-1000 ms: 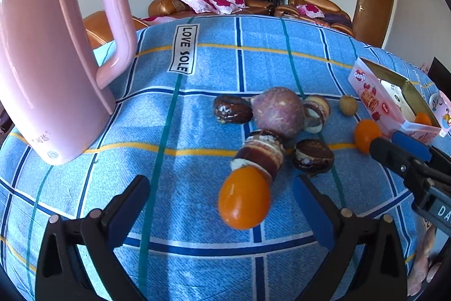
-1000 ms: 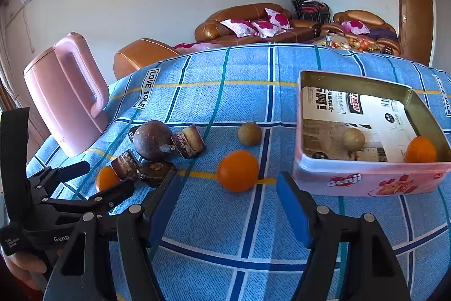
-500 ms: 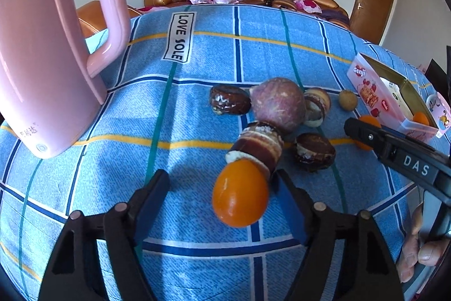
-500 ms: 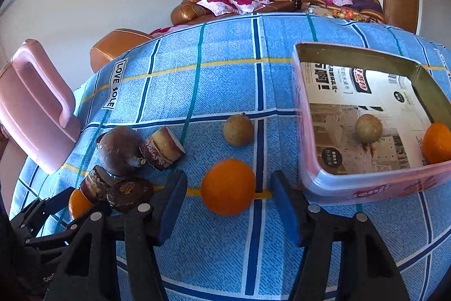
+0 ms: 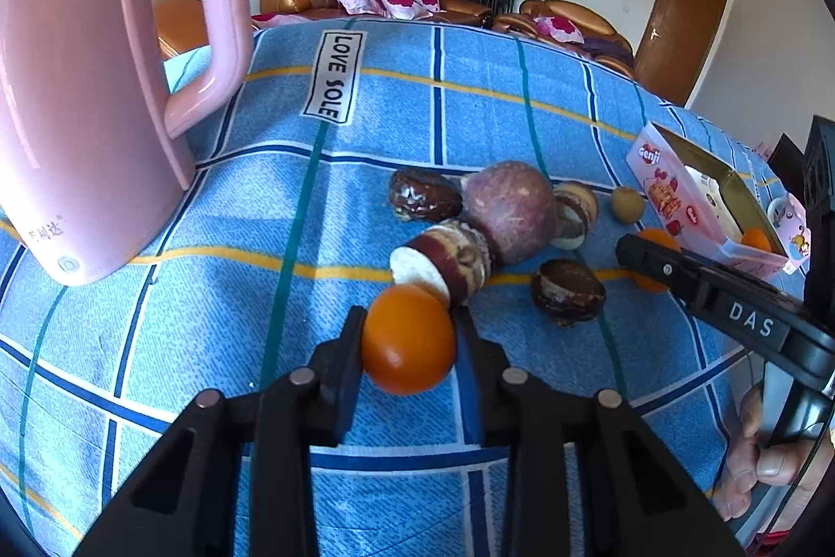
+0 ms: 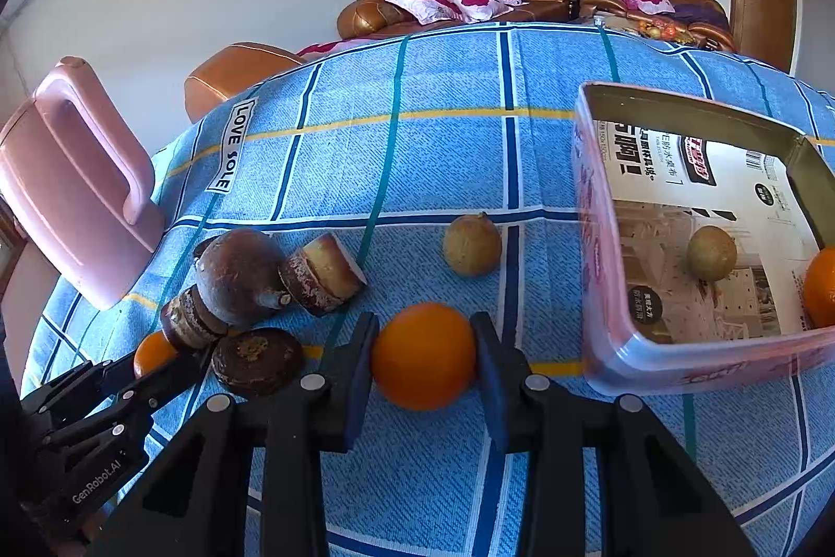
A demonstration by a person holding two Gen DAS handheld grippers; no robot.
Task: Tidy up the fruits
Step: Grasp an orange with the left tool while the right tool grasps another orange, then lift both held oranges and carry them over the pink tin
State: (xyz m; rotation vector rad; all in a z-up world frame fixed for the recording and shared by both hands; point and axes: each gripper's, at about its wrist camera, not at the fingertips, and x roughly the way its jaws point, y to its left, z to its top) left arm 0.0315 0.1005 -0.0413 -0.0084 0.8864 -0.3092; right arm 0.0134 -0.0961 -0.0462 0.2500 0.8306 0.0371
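On the blue checked tablecloth, my left gripper (image 5: pixel 409 322) is closing on a small orange (image 5: pixel 408 340); both pads touch its sides. My right gripper (image 6: pixel 424 327) is closing too, its pads against a larger orange (image 6: pixel 424 356) that rests on the cloth left of the pink tin box (image 6: pixel 600 296). The box holds a small brown-green fruit (image 6: pixel 711 253) and another orange (image 6: pixel 822 291). In the left wrist view the right gripper (image 5: pixel 678 275) reaches in from the right, with a hand below it.
A round purple fruit (image 5: pixel 509 210) and several dark-skinned cut pieces (image 5: pixel 568 291) lie just beyond the small orange. A loose brown fruit (image 6: pixel 472 245) sits between the pile and the box. A pink kettle (image 5: pixel 78 113) stands at the left.
Both grippers have gone from wide open to closed against their oranges. The right gripper moved a little nearer to its orange. The oranges still lie in the same spots on the cloth.
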